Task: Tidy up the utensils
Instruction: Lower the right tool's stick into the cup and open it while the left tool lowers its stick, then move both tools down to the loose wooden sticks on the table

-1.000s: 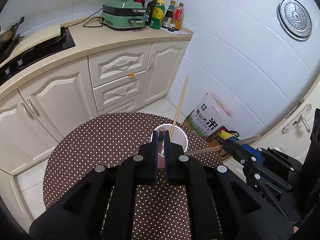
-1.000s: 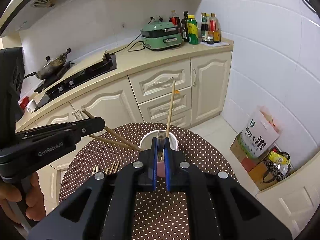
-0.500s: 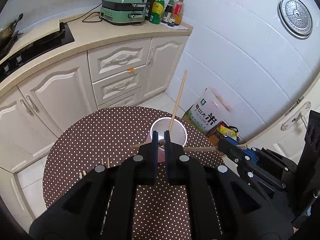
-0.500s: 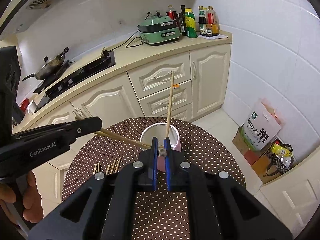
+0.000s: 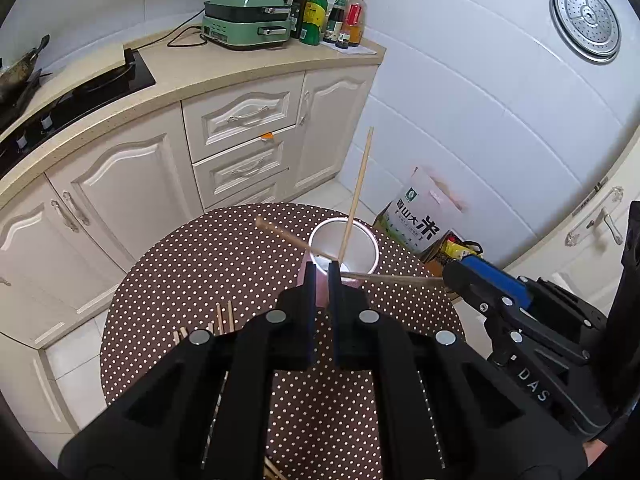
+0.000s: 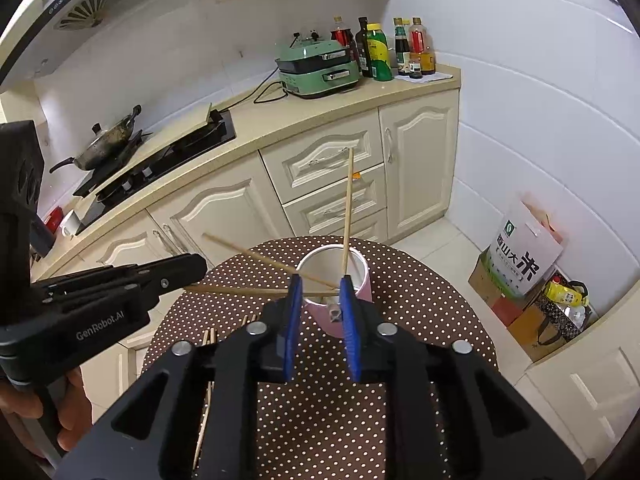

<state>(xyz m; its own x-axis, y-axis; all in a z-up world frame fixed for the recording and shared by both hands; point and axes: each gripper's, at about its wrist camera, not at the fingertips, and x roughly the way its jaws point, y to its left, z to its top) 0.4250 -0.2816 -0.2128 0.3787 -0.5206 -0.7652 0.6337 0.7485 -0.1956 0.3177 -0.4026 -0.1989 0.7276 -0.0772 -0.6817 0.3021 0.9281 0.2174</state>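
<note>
A pink cup [image 5: 362, 242] [image 6: 362, 280] stands on the round brown dotted table [image 5: 180, 280], with one chopstick [image 5: 356, 192] upright in it. A second chopstick [image 5: 286, 236] [image 6: 256, 256] slants over the rim, its low end inside the cup, and neither gripper holds it. My left gripper [image 5: 322, 266] hovers just before the cup, all but shut. Its jaws are just starting to part and nothing shows between them. My right gripper [image 6: 320, 284] is opening. A level chopstick [image 6: 240, 291] [image 5: 396, 279] crosses between its blue pads without being pinched.
Several loose chopsticks [image 5: 222, 320] [image 6: 208, 340] lie on the table's near left. Cream cabinets [image 5: 236, 148] and a counter with a green cooker [image 5: 248, 20] and bottles stand behind. Bags [image 6: 520, 260] sit on the floor to the right. A hand [image 6: 24, 416] holds the left gripper.
The chopstick that crossed my left jaws has swung free and now tilts into the cup. My right jaws have spread apart around the level chopstick. Neither hand has shifted noticeably.
</note>
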